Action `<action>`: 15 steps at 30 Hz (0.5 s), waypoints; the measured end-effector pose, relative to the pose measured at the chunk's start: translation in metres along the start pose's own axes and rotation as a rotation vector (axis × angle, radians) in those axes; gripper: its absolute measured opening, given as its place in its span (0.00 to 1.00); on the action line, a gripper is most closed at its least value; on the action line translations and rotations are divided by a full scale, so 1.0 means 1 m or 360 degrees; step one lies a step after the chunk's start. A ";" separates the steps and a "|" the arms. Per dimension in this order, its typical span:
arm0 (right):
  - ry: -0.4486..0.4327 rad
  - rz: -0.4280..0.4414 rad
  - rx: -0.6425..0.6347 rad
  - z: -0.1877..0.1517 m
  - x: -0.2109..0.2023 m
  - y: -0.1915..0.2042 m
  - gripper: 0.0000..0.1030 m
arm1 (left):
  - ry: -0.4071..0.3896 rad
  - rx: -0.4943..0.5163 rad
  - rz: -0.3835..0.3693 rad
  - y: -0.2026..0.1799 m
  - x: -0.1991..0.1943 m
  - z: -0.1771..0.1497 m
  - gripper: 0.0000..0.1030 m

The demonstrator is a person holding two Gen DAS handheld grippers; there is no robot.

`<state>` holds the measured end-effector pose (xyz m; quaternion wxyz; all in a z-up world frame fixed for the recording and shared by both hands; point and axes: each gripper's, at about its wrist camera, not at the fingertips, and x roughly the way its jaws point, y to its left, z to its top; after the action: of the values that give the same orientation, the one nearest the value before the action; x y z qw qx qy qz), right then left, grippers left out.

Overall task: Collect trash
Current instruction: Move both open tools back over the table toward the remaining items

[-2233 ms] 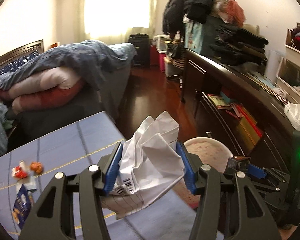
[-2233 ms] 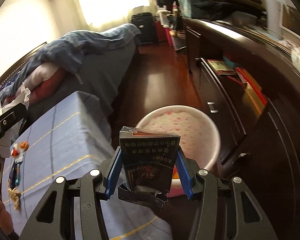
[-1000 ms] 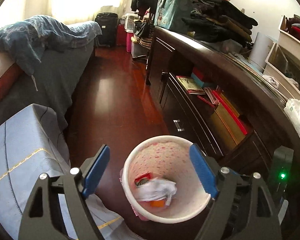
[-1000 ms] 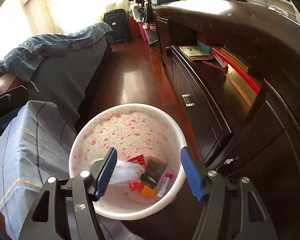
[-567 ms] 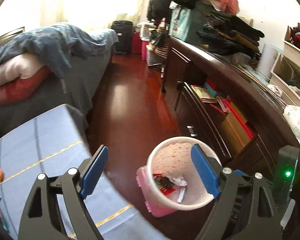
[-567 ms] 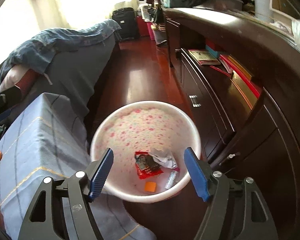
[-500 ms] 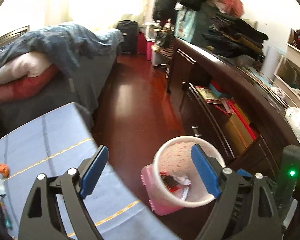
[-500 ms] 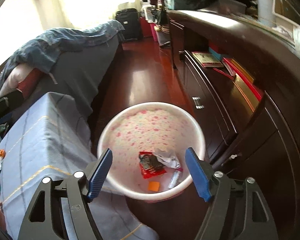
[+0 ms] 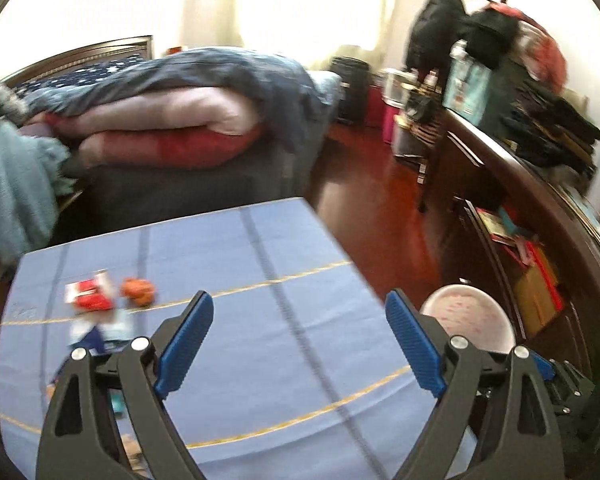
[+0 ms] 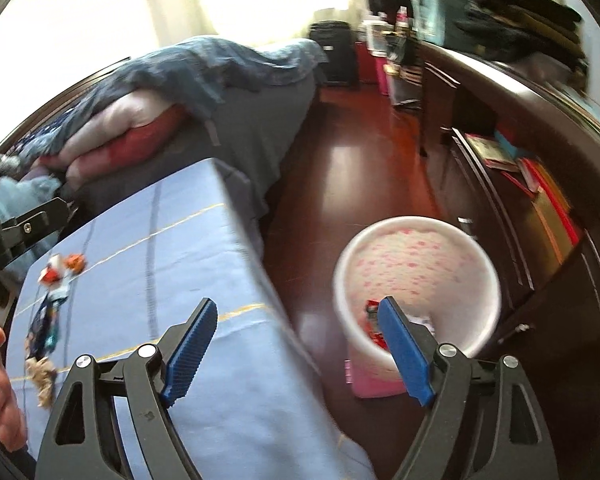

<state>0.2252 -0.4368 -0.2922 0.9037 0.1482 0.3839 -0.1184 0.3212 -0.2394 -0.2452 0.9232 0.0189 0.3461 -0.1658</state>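
Left tool point(image 9: 299, 334) opening wide over blue desk point(image 9: 260, 264), holding nothing, right tool point(image 10: 298, 346) opening, empty, bin point(image 10: 418, 280) holding trash.

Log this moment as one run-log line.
left gripper: opening, empty | right gripper: opening, empty | wrappers: on blue tablecloth | bin: holds trash

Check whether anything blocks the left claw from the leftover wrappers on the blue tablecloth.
Nothing visible does. The left claw, its jaws opening with nothing between them, hangs over bare blue tablecloth. The wrappers and the orange piece lie ahead to its left, with only open cloth between.
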 end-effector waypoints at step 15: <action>0.0045 0.0198 -0.0313 -0.013 -0.004 0.110 0.82 | 0.0061 -0.0345 0.0351 0.155 -0.024 -0.033 0.90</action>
<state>0.2501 -0.3293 -0.2788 0.9139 0.0840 0.3964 -0.0219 0.3335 -0.0808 -0.2671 0.9257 -0.0398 0.3754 -0.0248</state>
